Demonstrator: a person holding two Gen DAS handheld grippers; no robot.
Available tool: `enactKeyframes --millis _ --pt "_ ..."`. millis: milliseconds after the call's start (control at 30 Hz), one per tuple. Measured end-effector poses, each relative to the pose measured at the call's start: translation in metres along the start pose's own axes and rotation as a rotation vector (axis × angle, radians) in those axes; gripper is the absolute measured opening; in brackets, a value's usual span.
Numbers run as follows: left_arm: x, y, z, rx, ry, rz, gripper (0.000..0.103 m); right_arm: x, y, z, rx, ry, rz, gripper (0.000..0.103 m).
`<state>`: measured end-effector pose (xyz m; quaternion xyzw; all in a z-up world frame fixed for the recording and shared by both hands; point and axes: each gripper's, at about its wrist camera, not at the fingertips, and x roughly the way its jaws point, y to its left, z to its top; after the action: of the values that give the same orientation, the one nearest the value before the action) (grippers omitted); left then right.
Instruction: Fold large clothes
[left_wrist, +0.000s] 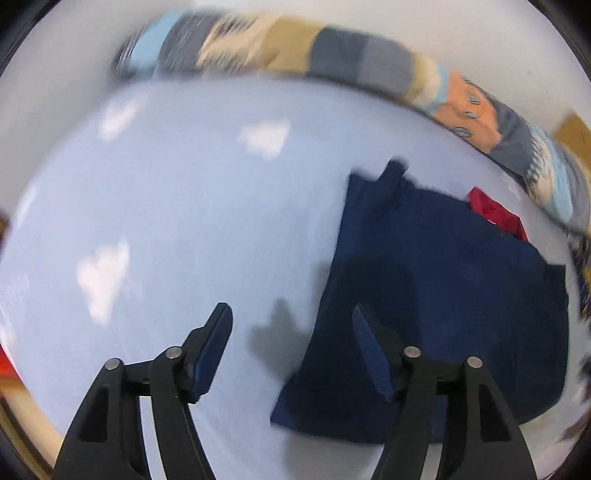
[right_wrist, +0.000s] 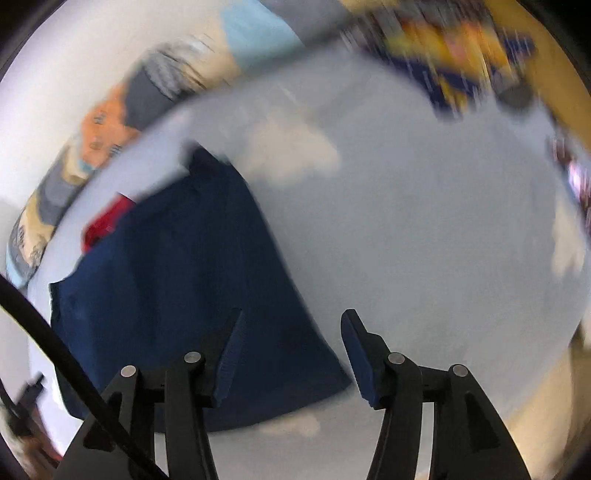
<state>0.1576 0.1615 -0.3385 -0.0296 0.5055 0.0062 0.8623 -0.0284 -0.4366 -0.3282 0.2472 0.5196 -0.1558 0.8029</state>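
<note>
A dark navy garment (left_wrist: 443, 295) lies folded on a pale blue table (left_wrist: 184, 221), its cloth soft and matte, with a few shallow creases running across it. Its outline is roughly a wedge: narrower at the far end, where a small flap sticks up, and wider toward the near edge. A strip of red fabric (left_wrist: 496, 216) peeks out from under its far side. The tabletop is smooth and slightly glossy, catching several whitish patches of reflected light. Beyond the far edge of the table runs a long patchwork band (left_wrist: 332, 59) of blue, grey, cream, tan and orange blocks, blurred in both views.

The left gripper (left_wrist: 291, 325) hangs above the table with its black plastic arms spread and its flat blue pads well apart. Nothing sits between them; the left pad is over bare table and the right one over the garment's near left edge, without pressing on it.

The right gripper (right_wrist: 291, 332) is likewise released, its ribbed blue pads parted with nothing between them. From that side the navy garment (right_wrist: 184, 277) lies to the left, the left pad above its near right corner and the right pad over bare table (right_wrist: 424, 221). A black cable (right_wrist: 55, 343) crosses the lower left of that view.
</note>
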Motion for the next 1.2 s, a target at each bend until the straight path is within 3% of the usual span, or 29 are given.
enactKeyframes --millis 100,200,267,400,467,500,567,633,700,800,867,933,1000,1100,1200 --pt "0.013 -0.05 0.018 0.176 -0.032 0.009 0.076 -0.009 0.051 0.032 -0.164 -0.1 0.016 0.063" --pt "0.052 -0.103 0.031 0.296 -0.002 -0.038 0.076 0.035 0.099 0.06 -0.26 -0.05 0.067 0.067" --pt "0.083 -0.129 0.036 0.36 0.007 -0.026 0.076 0.078 0.119 0.076 -0.282 0.005 0.108 0.053" --pt "0.139 -0.133 0.041 0.399 0.04 -0.006 0.078 0.164 0.117 0.097 -0.32 0.145 0.039 0.03" --pt "0.144 -0.122 0.041 0.36 0.024 -0.074 0.078 0.173 0.098 0.105 -0.234 0.181 0.099 0.015" --pt "0.141 -0.124 0.041 0.368 0.022 -0.068 0.078 0.17 0.09 0.109 -0.186 0.187 0.099 0.006" --pt "0.128 -0.126 0.04 0.37 0.013 -0.062 0.078 0.15 0.094 0.106 -0.199 0.165 0.075 0.014" --pt "0.109 -0.124 0.035 0.342 -0.002 -0.082 0.078 0.122 0.113 0.092 -0.28 0.119 0.102 0.045" --pt "0.092 -0.125 0.025 0.319 -0.018 -0.083 0.078 0.092 0.133 0.065 -0.355 0.059 0.114 0.05" --pt "0.08 -0.125 0.0 0.283 -0.02 -0.068 0.078 0.078 0.154 0.018 -0.416 0.028 0.096 0.051" --pt "0.08 -0.131 -0.02 0.283 0.012 -0.064 0.078 0.082 0.161 -0.012 -0.438 0.051 0.109 0.051" --pt "0.086 -0.137 -0.04 0.298 0.046 -0.032 0.078 0.109 0.169 -0.047 -0.49 0.128 0.007 0.051" --pt "0.079 -0.139 -0.046 0.285 0.026 -0.031 0.078 0.109 0.179 -0.057 -0.512 0.091 -0.03 0.051" --pt "0.065 -0.136 -0.05 0.199 -0.006 -0.052 0.078 0.089 0.185 -0.051 -0.413 0.009 0.035 0.051" --pt "0.056 -0.133 -0.059 0.148 -0.068 -0.018 0.078 0.075 0.203 -0.055 -0.359 -0.069 0.106 0.054"
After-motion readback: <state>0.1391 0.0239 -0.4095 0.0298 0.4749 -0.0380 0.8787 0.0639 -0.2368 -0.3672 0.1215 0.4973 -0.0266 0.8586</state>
